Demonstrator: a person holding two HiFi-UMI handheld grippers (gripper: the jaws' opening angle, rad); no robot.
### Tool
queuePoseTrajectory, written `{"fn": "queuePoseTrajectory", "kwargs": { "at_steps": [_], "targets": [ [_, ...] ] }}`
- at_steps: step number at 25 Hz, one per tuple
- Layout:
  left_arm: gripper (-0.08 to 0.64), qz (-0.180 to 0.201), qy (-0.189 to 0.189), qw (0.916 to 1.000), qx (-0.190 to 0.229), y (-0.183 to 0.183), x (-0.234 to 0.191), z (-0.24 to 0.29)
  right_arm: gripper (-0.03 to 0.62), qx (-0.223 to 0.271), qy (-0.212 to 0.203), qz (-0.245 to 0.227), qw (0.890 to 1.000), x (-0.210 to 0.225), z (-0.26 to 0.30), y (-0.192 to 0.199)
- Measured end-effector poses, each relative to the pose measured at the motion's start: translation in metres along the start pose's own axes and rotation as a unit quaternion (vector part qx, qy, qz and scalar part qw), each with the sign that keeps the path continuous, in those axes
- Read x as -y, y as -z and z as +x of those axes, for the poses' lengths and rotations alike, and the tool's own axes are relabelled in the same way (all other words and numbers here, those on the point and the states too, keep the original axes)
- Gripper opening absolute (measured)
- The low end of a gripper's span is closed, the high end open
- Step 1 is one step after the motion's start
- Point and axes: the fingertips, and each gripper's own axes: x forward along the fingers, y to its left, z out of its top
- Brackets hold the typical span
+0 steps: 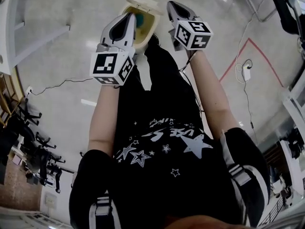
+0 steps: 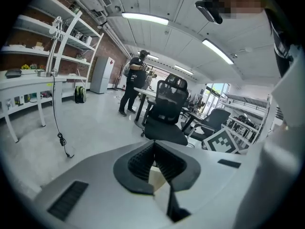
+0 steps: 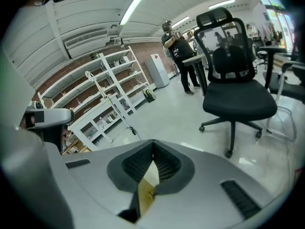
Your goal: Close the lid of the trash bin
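In the head view, a cream trash bin (image 1: pixel 148 26) stands on the floor beyond the person's legs. Its lid (image 1: pixel 143 4) is swung open at the far side, and something blue-green (image 1: pixel 141 19) lies inside. My left gripper (image 1: pixel 128 15) hovers over the bin's left rim, and my right gripper (image 1: pixel 170 4) is just right of the lid. Both point away from the person. The left gripper view shows the left gripper (image 2: pixel 153 144) shut with nothing held. The right gripper (image 3: pixel 152 141) is likewise shut and empty. Both gripper views look out across the room, not at the bin.
A black office chair (image 2: pixel 167 113) (image 3: pixel 236 75) stands close by on the grey floor. A person (image 2: pixel 132 82) stands at a desk further off. White shelving (image 3: pixel 102 92) lines the wall. A power strip with cable (image 1: pixel 246 70) and red floor tape (image 1: pixel 248 44) lie to the right.
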Motion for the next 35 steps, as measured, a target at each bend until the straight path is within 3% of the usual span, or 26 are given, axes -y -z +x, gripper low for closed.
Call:
{"fn": "queuePoseTrajectory", "kwargs": {
  "at_steps": [6,15,21,31,35],
  "targets": [
    [0.012,-0.028,0.002,0.9994,-0.018,0.035,-0.018,0.010,0.008,-0.029,-0.008,-0.028,0.999,0.003,0.033,0.025],
    [0.012,-0.017,0.007,0.9989,-0.043,0.060,-0.042,0.003,0.008,-0.065,-0.049,-0.024,0.996,-0.024,0.041,0.056],
    [0.012,-0.018,0.003,0.9967,-0.080,0.101,-0.060,-0.019,0.008,-0.104,-0.078,-0.016,0.991,-0.066,0.039,0.115],
    [0.012,0.001,0.027,0.9838,-0.177,0.199,-0.090,-0.046,0.008,-0.123,-0.062,0.018,0.990,-0.102,0.048,0.205],
    [0.012,0.052,0.045,0.9735,-0.218,0.241,-0.107,-0.045,0.008,-0.121,-0.046,0.034,0.991,-0.106,0.061,0.233]
  ]
}}
